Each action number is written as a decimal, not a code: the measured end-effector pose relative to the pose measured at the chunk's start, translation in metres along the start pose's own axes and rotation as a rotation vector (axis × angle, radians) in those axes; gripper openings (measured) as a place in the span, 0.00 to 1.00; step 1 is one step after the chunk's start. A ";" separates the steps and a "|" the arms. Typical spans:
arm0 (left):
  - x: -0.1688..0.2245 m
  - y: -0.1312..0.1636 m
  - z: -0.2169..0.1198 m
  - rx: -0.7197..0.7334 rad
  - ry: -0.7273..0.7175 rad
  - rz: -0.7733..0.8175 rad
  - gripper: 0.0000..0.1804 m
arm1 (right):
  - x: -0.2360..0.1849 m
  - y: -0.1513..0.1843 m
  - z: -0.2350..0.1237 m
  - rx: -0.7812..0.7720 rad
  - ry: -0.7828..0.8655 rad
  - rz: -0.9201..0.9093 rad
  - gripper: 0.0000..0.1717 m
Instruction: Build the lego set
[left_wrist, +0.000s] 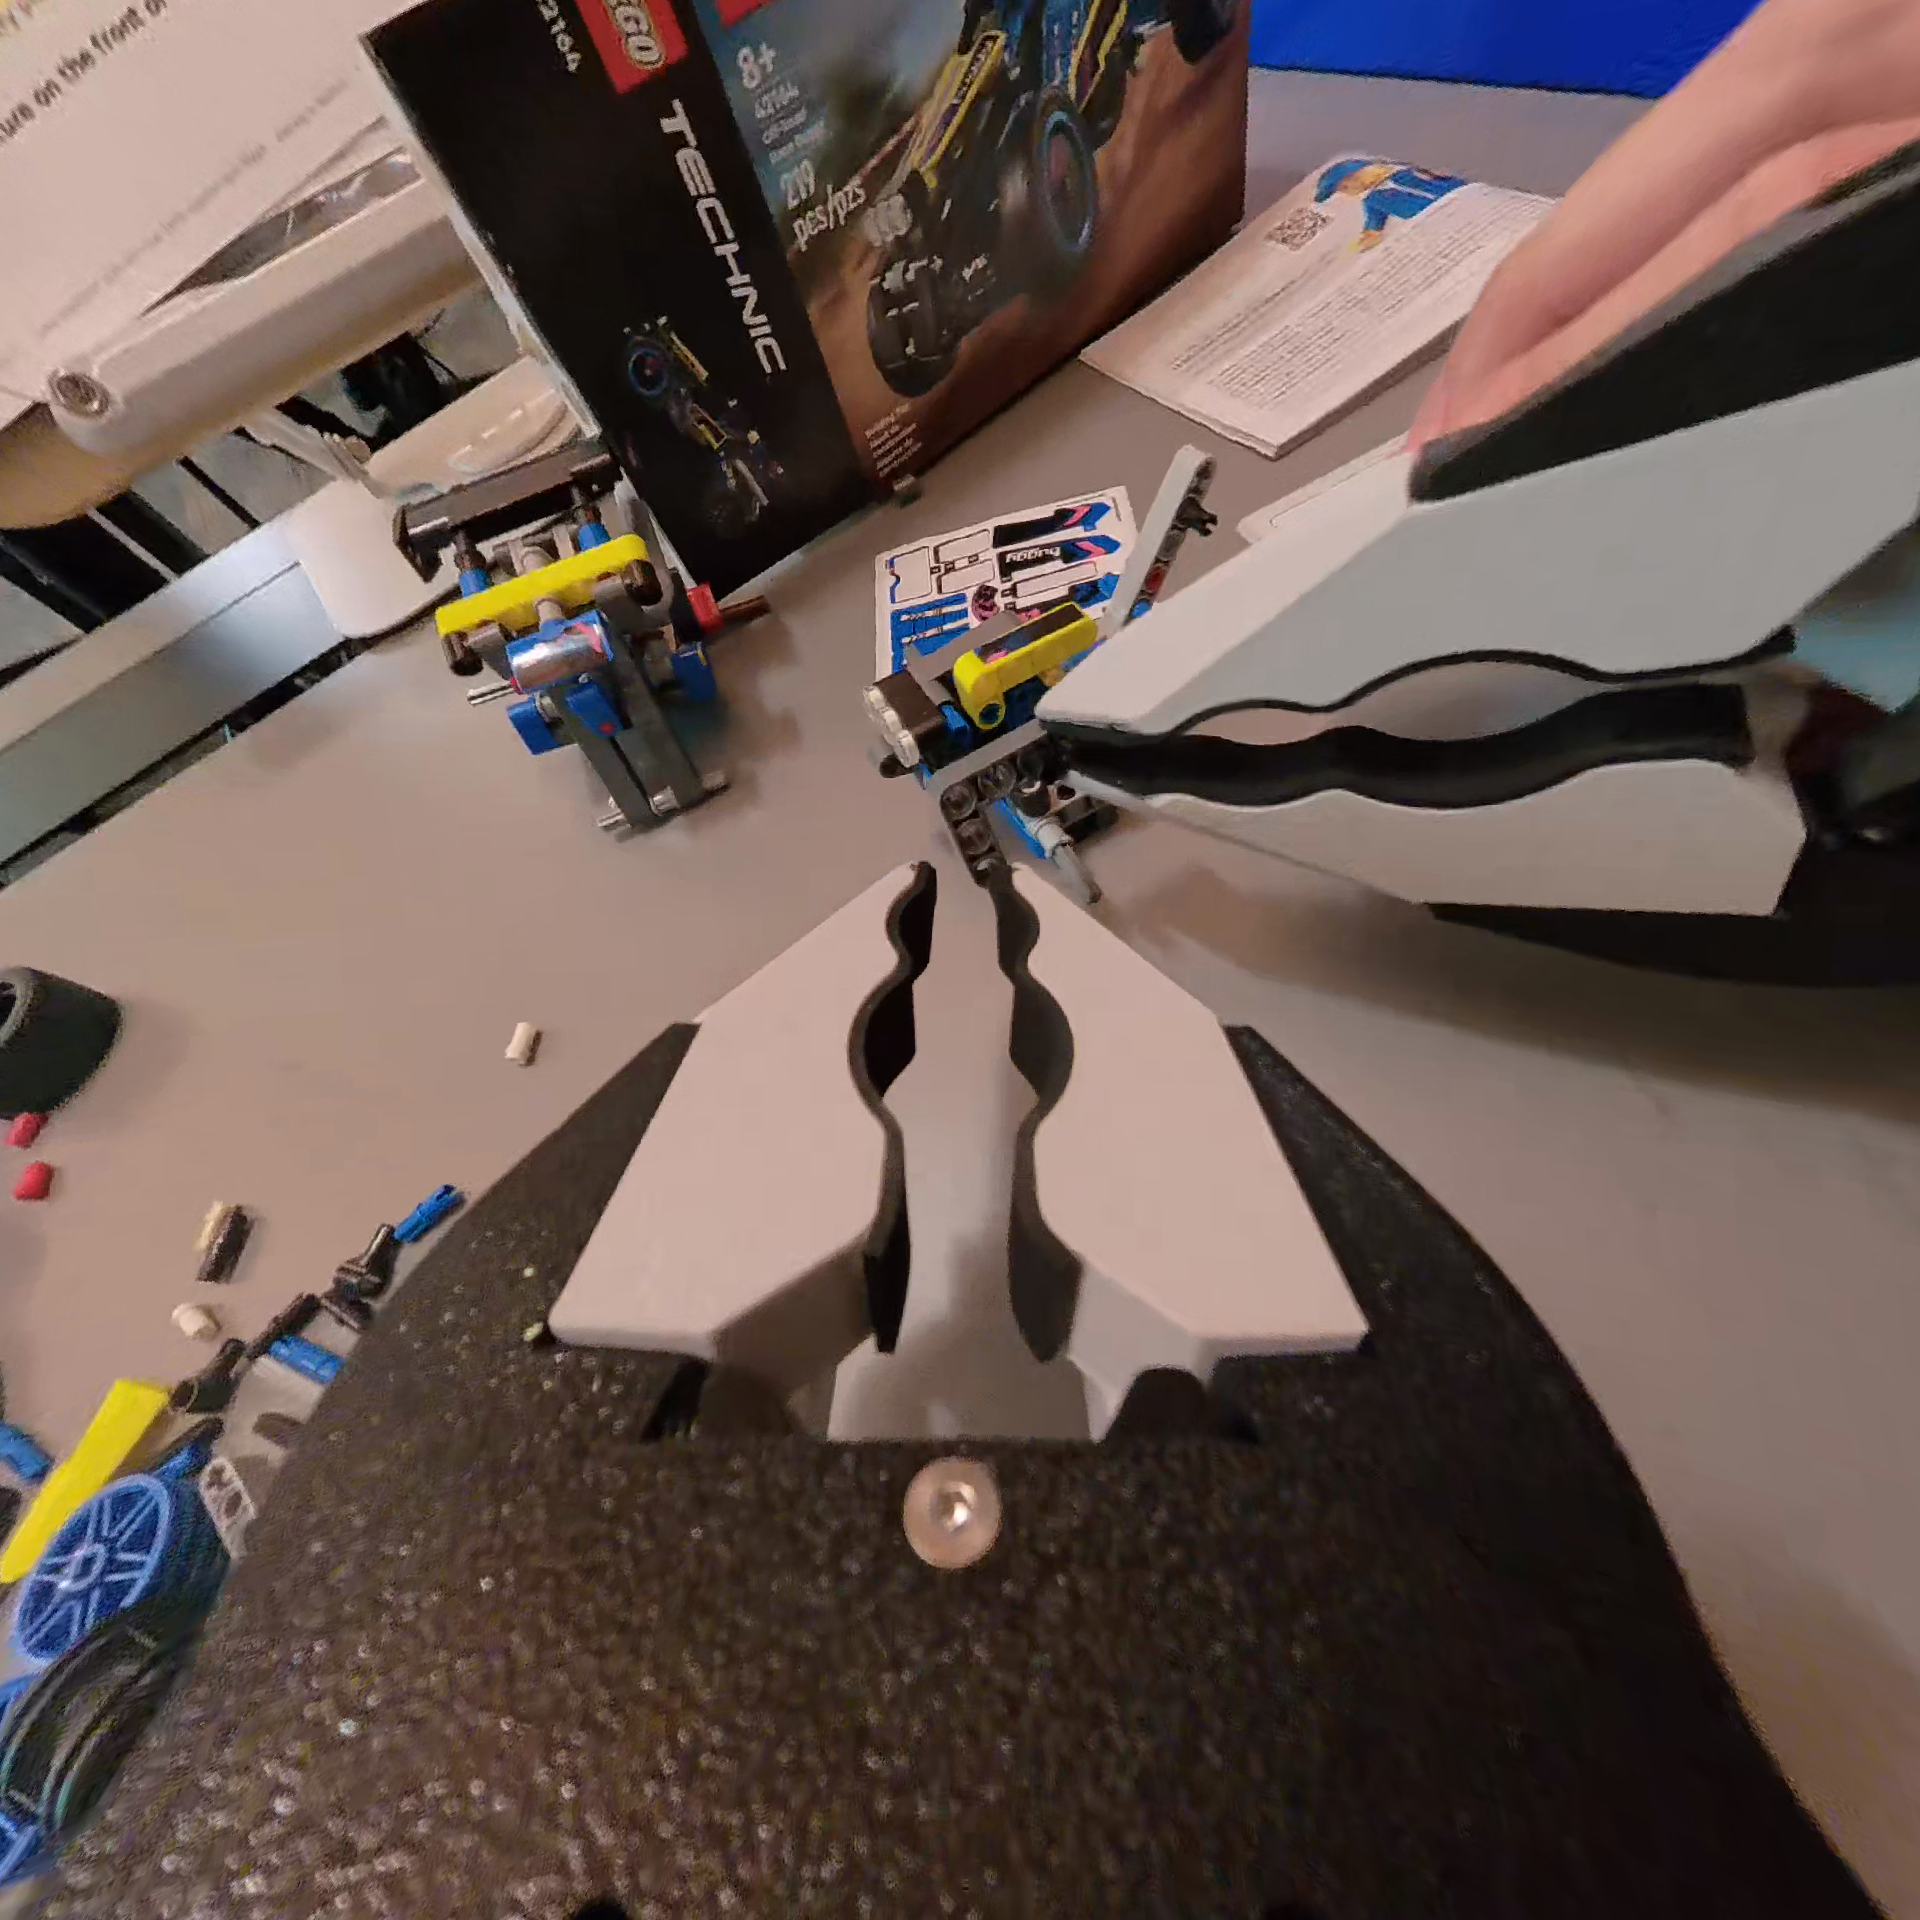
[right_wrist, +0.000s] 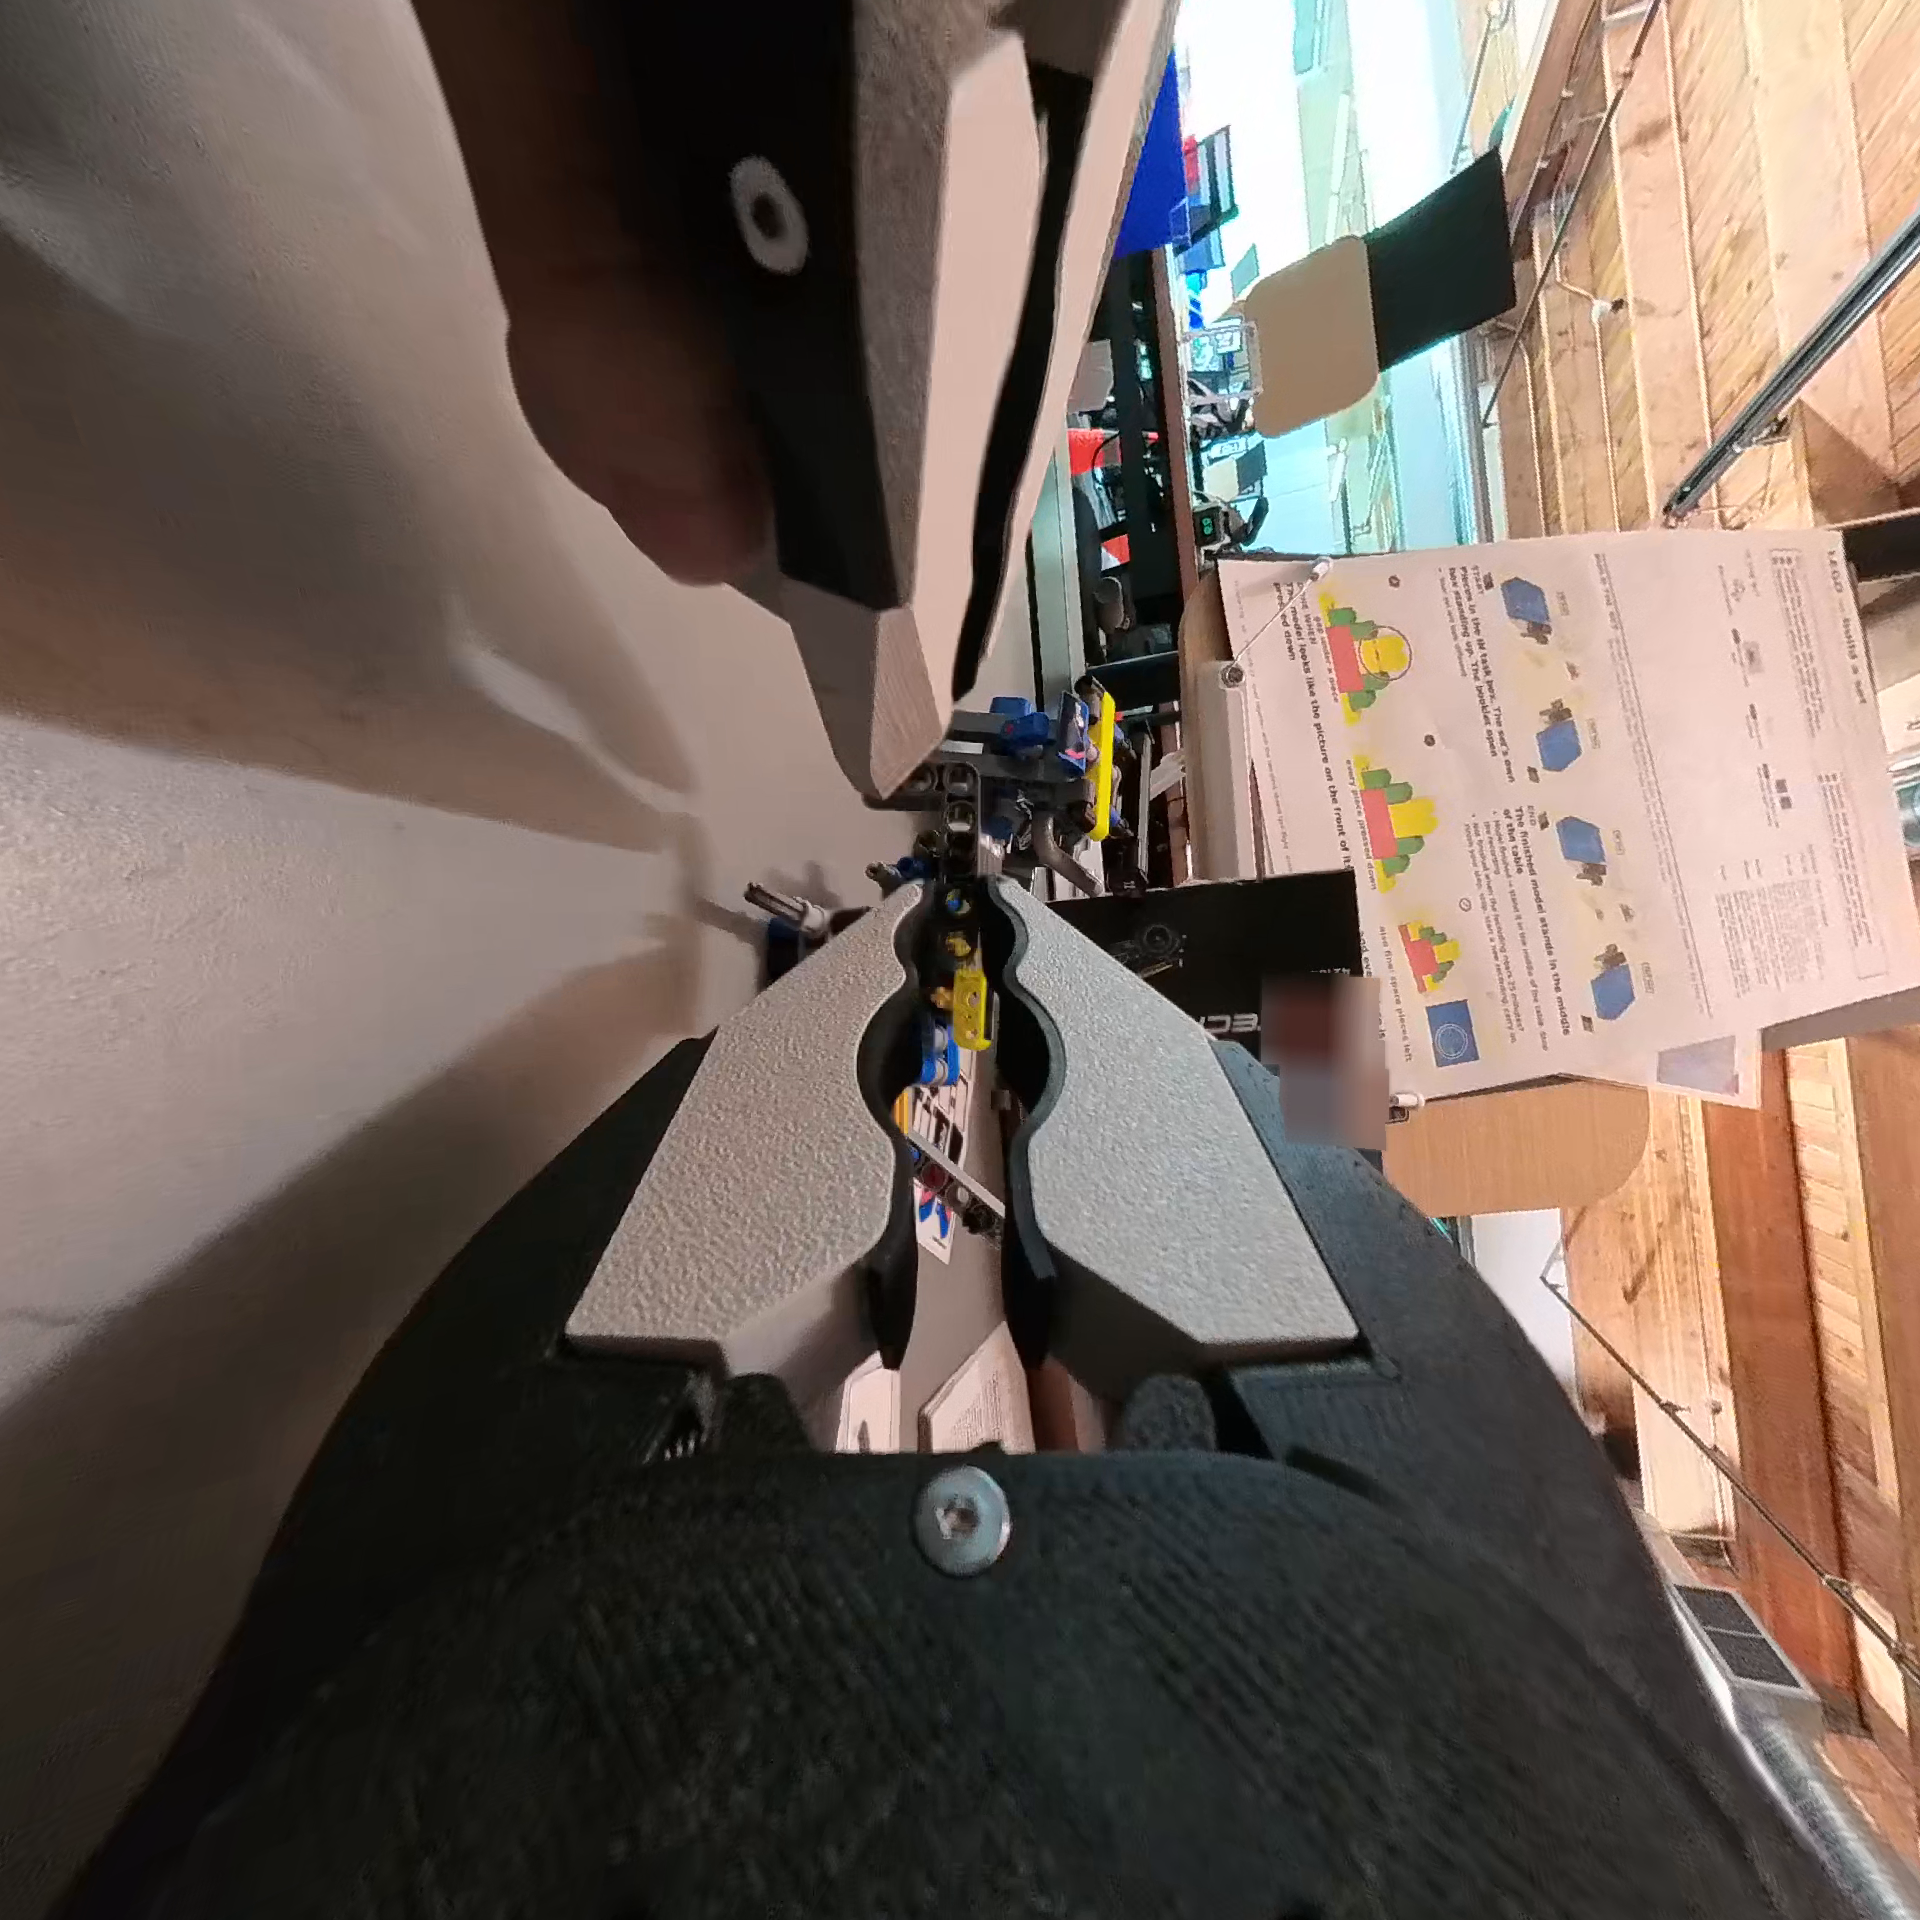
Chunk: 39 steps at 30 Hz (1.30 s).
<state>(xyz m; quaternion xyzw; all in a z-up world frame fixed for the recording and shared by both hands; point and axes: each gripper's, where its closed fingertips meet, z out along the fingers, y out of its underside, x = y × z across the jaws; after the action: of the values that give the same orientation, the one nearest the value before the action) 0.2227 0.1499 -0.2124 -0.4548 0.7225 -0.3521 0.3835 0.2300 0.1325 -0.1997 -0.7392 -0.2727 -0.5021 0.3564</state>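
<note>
The right claw (left_wrist: 1060, 743) is clamped on a small brick assembly (left_wrist: 977, 717) of black, blue and yellow parts, held above the grey table (left_wrist: 1351, 1143); its handle is gripped by a hand (left_wrist: 1662, 249). The left claw (left_wrist: 961, 883) is narrowly parted, its right fingertip (left_wrist: 1023, 904) touching the assembly's black beam; nothing is pinched. Farther off, left of the left claw, a second brick model (left_wrist: 582, 655) stands before an upright box (left_wrist: 790, 229).
</note>
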 end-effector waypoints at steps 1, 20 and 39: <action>0.001 -0.001 0.001 -0.002 0.005 -0.019 0.05 | 0.000 -0.001 0.000 0.002 0.001 -0.001 0.03; -0.001 -0.006 0.013 -0.012 0.053 -0.225 0.02 | -0.001 0.004 0.001 0.007 -0.040 0.117 0.03; -0.023 0.004 -0.001 0.006 0.033 -0.280 0.02 | -0.004 0.042 0.024 0.007 -0.654 0.558 0.20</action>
<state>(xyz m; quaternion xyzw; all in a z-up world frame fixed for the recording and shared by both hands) 0.2265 0.1725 -0.2100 -0.5443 0.6571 -0.4120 0.3198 0.2741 0.1265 -0.2197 -0.9037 -0.1629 -0.1246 0.3758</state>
